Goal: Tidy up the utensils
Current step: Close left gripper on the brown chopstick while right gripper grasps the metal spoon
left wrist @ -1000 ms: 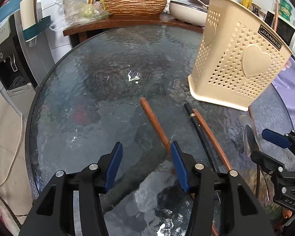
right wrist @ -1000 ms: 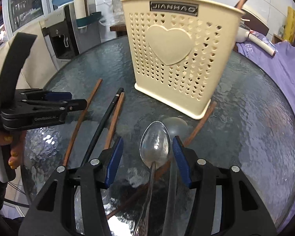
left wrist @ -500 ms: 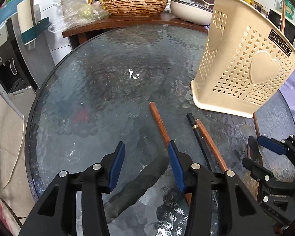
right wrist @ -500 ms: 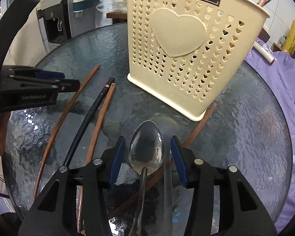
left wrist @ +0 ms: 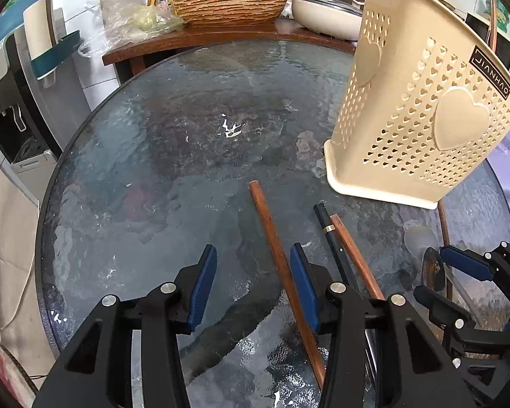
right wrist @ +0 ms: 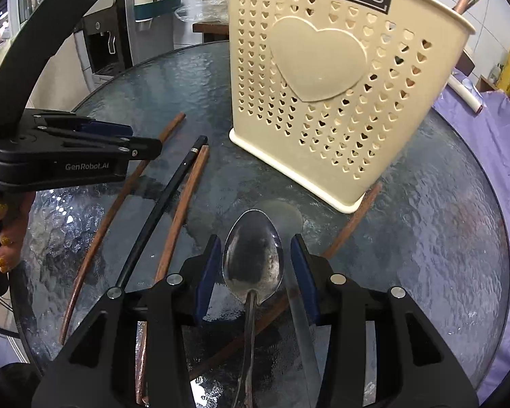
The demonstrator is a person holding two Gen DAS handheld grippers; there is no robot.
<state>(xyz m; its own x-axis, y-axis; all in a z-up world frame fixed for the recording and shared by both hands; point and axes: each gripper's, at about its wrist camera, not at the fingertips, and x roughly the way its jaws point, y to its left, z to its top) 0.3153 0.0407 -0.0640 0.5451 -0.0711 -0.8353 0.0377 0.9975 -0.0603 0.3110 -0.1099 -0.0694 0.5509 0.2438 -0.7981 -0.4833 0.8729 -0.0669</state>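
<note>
"JIANHAO" plate on cream holder (right wrist: 326,78); "GenRobot.AI" on left tool (right wrist: 142,142).

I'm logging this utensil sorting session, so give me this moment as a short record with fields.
surface: round glass table
holder: cream utensil basket, upright, a few sticks already inside
loose items: metal spoon, black chopstick, several brown chopsticks, one under the basket's corner
left gripper: open, a brown chopstick beside its right finger
right gripper: open, fingers either side of the spoon bowl
</note>
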